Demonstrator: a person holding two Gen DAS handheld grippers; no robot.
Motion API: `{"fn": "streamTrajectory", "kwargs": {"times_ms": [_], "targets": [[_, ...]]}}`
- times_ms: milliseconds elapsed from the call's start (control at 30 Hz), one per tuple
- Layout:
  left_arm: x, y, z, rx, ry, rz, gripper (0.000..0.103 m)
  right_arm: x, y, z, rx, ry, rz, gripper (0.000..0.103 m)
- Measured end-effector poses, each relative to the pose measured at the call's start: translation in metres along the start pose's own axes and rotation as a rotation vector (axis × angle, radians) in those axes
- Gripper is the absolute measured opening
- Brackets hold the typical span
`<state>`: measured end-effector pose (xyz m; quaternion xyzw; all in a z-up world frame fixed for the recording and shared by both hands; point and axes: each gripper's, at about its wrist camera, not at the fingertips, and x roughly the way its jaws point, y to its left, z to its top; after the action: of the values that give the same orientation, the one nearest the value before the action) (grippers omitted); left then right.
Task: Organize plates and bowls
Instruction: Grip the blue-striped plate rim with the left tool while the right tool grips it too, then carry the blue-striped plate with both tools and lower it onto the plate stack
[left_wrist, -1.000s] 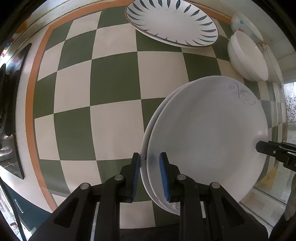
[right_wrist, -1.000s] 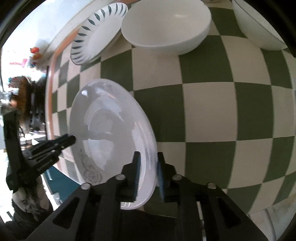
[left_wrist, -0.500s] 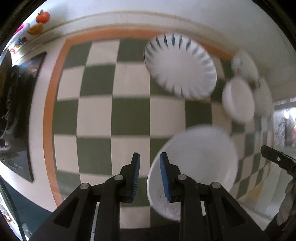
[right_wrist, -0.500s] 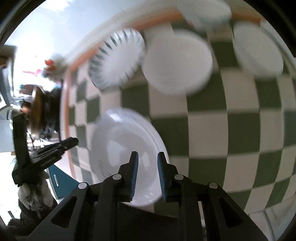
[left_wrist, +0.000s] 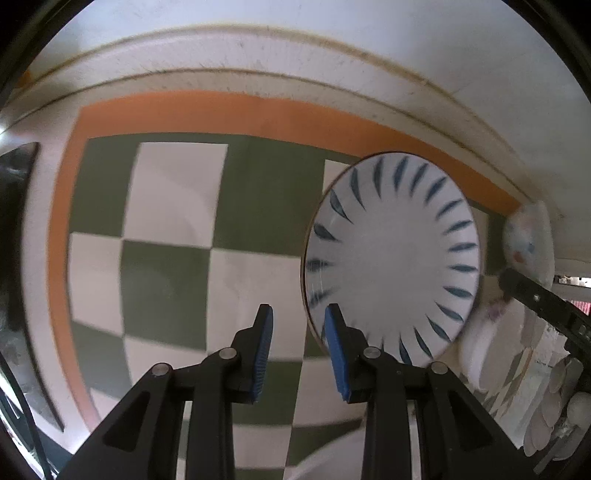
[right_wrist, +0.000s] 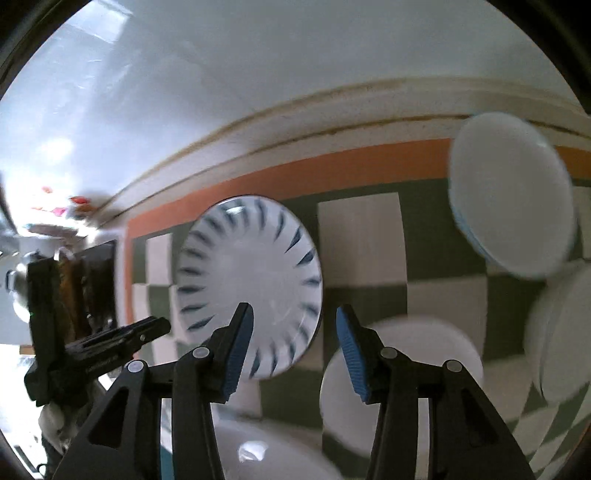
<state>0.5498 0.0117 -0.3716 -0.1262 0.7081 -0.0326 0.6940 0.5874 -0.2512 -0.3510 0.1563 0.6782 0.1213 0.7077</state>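
Both wrist cameras look steeply down, sharing the blue-streaked plate (left_wrist: 391, 258).

A home kitchen or dining corner, by the look of it. The surface (left_wrist: 166, 258) wears a green-and-white chequered cloth with an orange border, pushed against a plain white wall (right_wrist: 258, 74) at the far side. Crockery sits on it: a plate with blue dashes round its rim (left_wrist: 391, 254) and several white bowls (right_wrist: 509, 195). A dark appliance (right_wrist: 99, 280) stands at the left edge.
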Motion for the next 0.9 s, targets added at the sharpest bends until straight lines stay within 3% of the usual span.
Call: {"fn": "streamTrajectory", "kwargs": {"times_ms": [133, 200, 233, 533, 900], "targets": [[0.015, 0.0, 0.01, 0.007, 0.001, 0.003, 0.021, 0.03, -0.011, 0.017, 0.02, 0.051, -0.018, 0.034], [0.017, 0.0, 0.012, 0.015, -0.008, -0.021, 0.014, 0.042, -0.015, 0.023, 0.038, 0.073, -0.015, 0.011], [0.017, -0.002, 0.012, 0.022, -0.011, -0.023, 0.011, 0.045, -0.017, 0.024, 0.039, 0.078, -0.001, 0.009], [0.008, -0.008, 0.004, 0.037, -0.042, 0.012, 0.011, 0.046, -0.013, 0.018, -0.011, 0.058, -0.001, 0.007], [-0.038, -0.011, -0.029, 0.056, -0.106, 0.002, 0.011, -0.002, 0.002, -0.002, -0.051, 0.005, 0.041, 0.006]]}}
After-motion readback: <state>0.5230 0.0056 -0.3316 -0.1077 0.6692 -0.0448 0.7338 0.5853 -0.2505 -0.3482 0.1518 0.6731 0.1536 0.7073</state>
